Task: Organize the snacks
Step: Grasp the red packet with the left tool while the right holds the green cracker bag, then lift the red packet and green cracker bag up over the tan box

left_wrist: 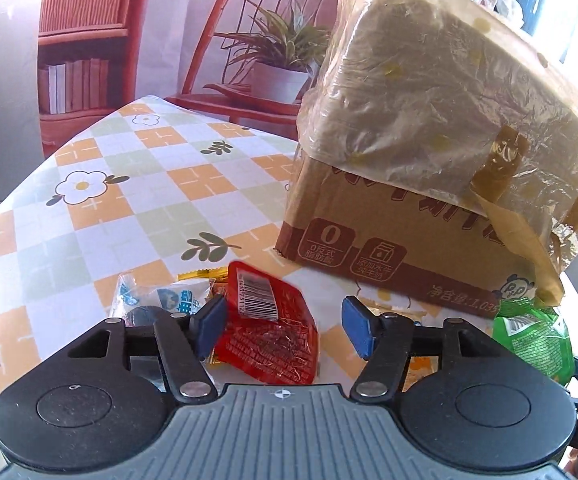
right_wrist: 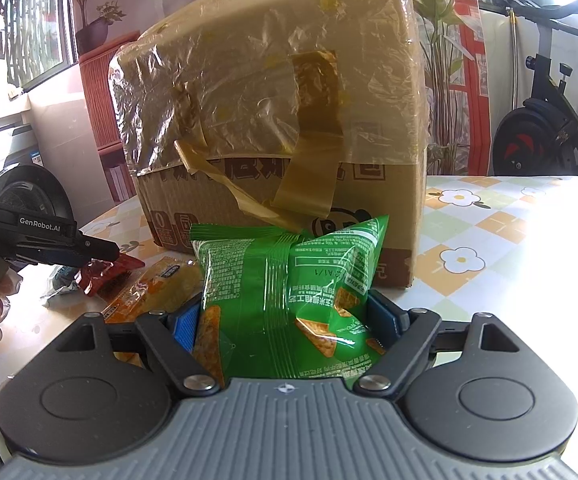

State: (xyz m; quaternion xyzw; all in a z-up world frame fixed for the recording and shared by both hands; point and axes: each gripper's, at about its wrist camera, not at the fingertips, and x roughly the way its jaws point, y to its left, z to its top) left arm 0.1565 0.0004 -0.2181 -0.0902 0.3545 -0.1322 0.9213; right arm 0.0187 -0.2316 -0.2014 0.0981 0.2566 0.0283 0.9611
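Observation:
A cardboard box wrapped in plastic film and tape stands on the table. In the left wrist view my left gripper is open, its blue pads on either side of a red snack packet lying on the table. A blue-white packet and a yellow packet lie beside it. In the right wrist view my right gripper is shut on a green chip bag, held in front of the box. The left gripper also shows in the right wrist view over the red packet.
A yellow-orange packet lies between the two grippers. The green bag shows at the right in the left wrist view. An exercise bike stands beyond the table's far right. A red chair and plant backdrop lies behind the table.

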